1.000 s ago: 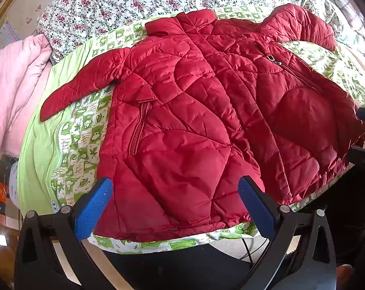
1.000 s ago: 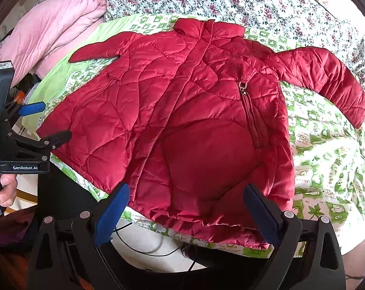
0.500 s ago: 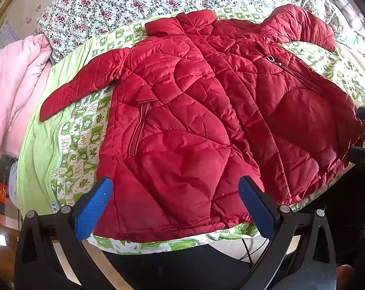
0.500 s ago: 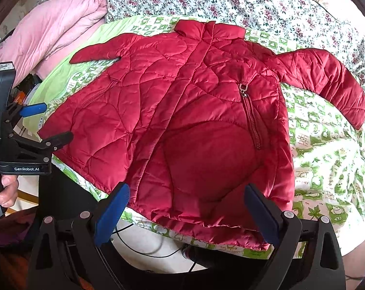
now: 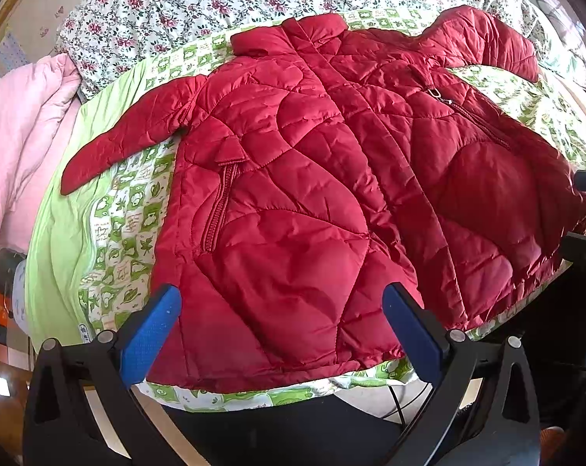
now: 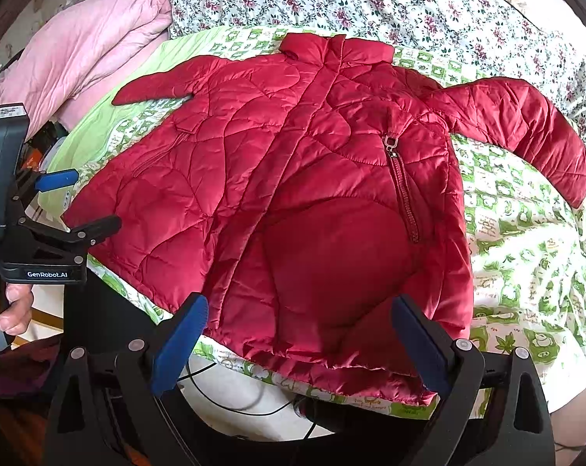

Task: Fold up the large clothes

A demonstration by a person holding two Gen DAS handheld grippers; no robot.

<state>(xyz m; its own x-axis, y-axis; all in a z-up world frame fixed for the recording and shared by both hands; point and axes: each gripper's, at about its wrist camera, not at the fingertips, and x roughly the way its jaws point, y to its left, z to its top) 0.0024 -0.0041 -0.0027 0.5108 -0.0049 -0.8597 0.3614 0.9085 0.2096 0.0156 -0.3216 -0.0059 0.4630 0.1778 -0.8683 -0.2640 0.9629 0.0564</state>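
Note:
A red quilted jacket point(image 5: 312, 178) lies flat and face up on the bed, collar far, hem near; it also shows in the right wrist view point(image 6: 293, 194). Both sleeves are spread out, the left sleeve point(image 5: 126, 136) and the right sleeve point(image 6: 526, 124). My left gripper point(image 5: 281, 310) is open and empty, hovering over the hem's left part. My right gripper point(image 6: 299, 318) is open and empty, hovering over the hem's right part. The left gripper also shows at the left of the right wrist view point(image 6: 75, 202).
A green patterned sheet point(image 5: 114, 233) lies under the jacket, over a floral bedcover point(image 5: 200, 4). A pink quilt point(image 6: 79, 50) is heaped at the left. The bed's near edge runs just below the hem, with cables point(image 6: 231, 407) on the floor below.
Both views shifted very slightly; the jacket and both grippers stay almost where they were.

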